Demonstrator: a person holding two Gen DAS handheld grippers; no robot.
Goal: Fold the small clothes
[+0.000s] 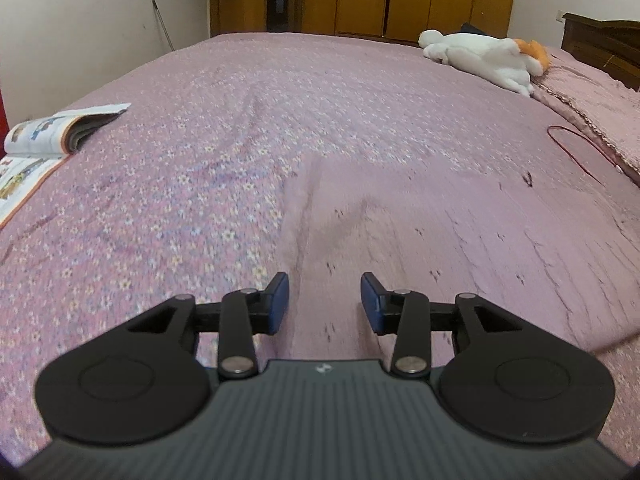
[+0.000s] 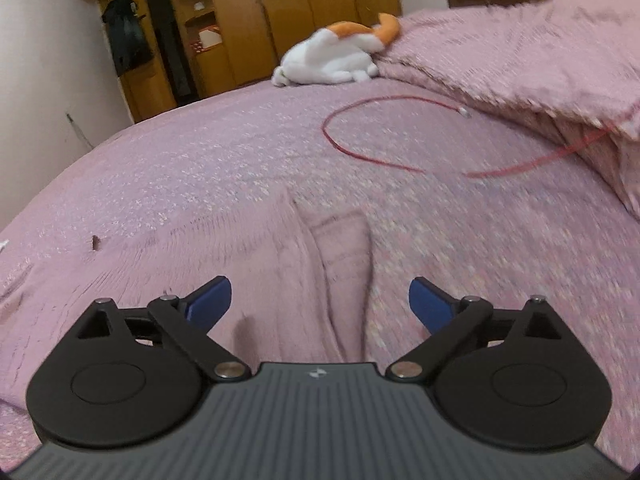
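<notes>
The left gripper [image 1: 324,304] has its jaws apart with nothing between them, hovering low over the near part of a pink garment [image 1: 420,232] spread on the bed [image 1: 160,168]. The garment's left edge, a raised seam or fold, runs straight away from the gap between the jaws, so its long axis here lies along the gripper's line of sight, with most of the cloth to the right of that edge.

The right gripper [image 2: 320,300] is open wider, also empty, and it too sits over the cloth [image 2: 280,288]. Just ahead of its jaws a narrower piece, probably a sleeve or a folded flap, though blur makes this unsure, points away from the gripper and ends against the flowered bedspread to the right.

Both grippers look about equally near, each at its own side edge of the garment; judged from this, the next grasp calls for dropping straight down onto the edge ahead.

Farther off lie a red cable [image 2: 360,136], a plush toy [image 2: 336,56] and an open magazine [image 1: 44,140].
</notes>
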